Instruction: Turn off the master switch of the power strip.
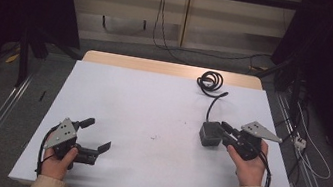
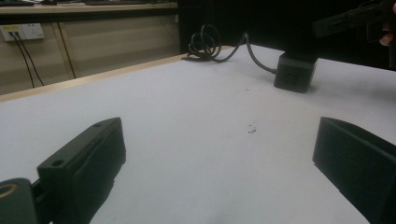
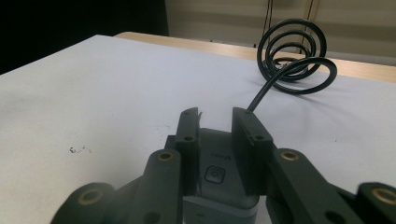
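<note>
Jaws of the right gripper (image 3: 217,149) stood astride a grey cube power socket (image 1: 209,134) on the white table (image 1: 152,106), pads against its sides, near the table's right edge. Its black cable (image 1: 211,82) coiled at the far edge. Well apart, the left gripper (image 1: 97,135) rested spread wide, holding nothing.

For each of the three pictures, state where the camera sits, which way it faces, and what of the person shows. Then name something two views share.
High view: above the near edge, facing forward and down on the table; both hands and sleeves show.
Left gripper view: on the left gripper, facing across the table; its open jaws show.
Right gripper view: on the right gripper, facing the coiled cable; jaws grip the grey cube.
Shared: cube and cable.
</note>
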Demonstrator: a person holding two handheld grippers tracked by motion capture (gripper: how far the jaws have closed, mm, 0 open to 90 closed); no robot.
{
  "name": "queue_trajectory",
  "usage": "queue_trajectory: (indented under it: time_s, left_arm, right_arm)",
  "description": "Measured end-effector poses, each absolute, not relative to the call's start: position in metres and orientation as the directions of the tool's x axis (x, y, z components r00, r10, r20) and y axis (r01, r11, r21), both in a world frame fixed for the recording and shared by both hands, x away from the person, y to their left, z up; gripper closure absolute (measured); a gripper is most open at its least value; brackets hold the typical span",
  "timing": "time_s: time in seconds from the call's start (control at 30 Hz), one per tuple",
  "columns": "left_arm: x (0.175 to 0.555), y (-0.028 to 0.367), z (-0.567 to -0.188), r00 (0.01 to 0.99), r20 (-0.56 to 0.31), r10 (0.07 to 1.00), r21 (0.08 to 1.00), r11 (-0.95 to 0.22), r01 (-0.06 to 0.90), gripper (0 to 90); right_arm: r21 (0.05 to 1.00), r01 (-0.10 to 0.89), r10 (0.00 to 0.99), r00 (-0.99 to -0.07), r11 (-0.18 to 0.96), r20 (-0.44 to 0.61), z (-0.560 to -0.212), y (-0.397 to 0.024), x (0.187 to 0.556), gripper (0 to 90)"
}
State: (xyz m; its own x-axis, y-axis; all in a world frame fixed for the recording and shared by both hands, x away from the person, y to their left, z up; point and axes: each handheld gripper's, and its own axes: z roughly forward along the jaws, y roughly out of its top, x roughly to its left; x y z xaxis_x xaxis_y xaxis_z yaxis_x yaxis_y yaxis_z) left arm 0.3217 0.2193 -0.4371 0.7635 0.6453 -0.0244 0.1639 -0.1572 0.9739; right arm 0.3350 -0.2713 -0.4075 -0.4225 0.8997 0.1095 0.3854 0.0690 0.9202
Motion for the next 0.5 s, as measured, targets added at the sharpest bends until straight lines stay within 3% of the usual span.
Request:
queue_trajectory:
  time_s: [0.5]
  left_arm:
    - [0.3216,0.2198,-0.437,0.763,-0.022,0.645,0.974,-0.158,0.162,2.2]
  right_arm:
    - [0.915,0.399,0.896,-0.427,0.065,0.123,-0.4095,-0.2702,0.3413,79.0]
